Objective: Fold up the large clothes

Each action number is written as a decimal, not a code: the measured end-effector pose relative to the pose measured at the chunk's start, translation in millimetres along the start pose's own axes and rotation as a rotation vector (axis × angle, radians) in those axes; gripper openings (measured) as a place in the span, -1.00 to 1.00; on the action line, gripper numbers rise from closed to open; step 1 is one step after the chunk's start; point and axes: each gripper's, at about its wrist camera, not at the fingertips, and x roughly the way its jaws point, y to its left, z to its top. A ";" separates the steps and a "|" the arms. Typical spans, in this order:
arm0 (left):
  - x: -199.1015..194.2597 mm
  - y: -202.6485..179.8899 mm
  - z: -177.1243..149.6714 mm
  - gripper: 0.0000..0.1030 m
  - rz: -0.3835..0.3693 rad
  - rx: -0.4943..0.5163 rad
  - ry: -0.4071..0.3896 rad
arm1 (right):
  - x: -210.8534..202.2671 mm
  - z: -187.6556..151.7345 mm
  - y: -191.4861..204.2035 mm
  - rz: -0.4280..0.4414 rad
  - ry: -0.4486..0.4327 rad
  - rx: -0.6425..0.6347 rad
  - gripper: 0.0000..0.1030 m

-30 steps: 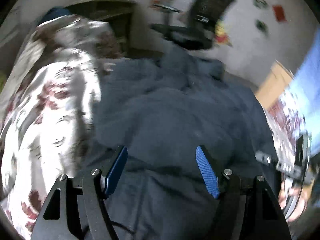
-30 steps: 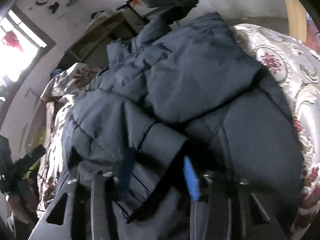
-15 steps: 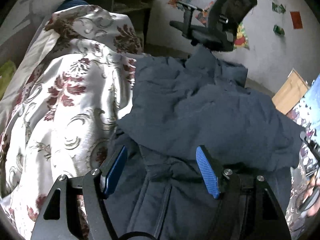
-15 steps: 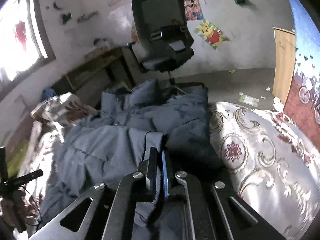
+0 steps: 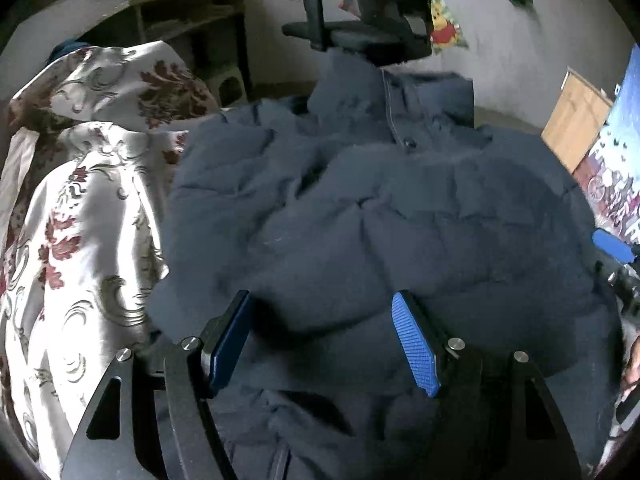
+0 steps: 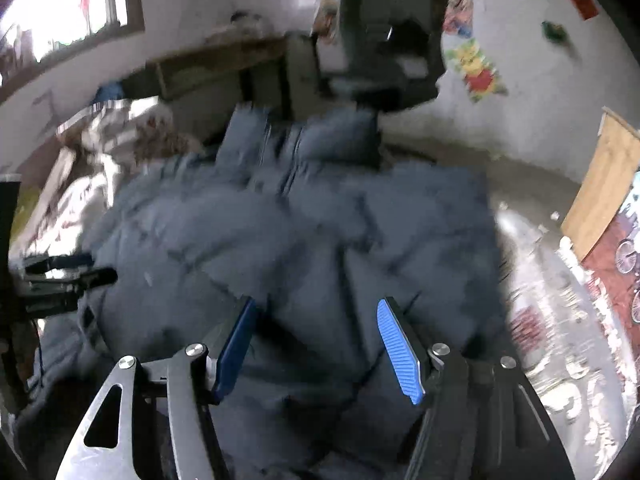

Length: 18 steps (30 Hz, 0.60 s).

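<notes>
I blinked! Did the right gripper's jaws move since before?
Yes. The right gripper was shut near the jacket fabric; its jaws have just been opening, nothing pinched between them now.

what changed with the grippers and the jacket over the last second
The right gripper was shut on a fold of the dark jacket; its jaws have just been opening and let it go. The left gripper moved in over the jacket, open throughout. The jacket stays on the floral cover.

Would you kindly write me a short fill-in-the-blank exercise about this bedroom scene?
1. The garment being folded is a dark blue ____, a padded one.
2. It lies on a bedspread printed with a ____ pattern.
3. Behind the bed stands a black office ____.
4. The left gripper and the right gripper both have their jaws ____, nothing pinched between them.

Missing words: jacket; floral; chair; open
</notes>
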 end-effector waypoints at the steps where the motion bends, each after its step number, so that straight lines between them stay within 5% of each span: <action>1: 4.0 -0.9 -1.5 0.28 -0.003 0.008 0.003 | 6.1 -3.7 -0.7 0.005 0.013 0.002 0.19; 10: 23.2 12.6 -14.4 0.83 -0.024 -0.047 0.011 | 28.8 -18.3 -15.6 0.067 0.017 0.083 0.23; 18: 24.6 14.4 -14.3 0.88 -0.018 -0.058 0.023 | 29.8 -19.5 -12.2 0.049 0.008 0.074 0.24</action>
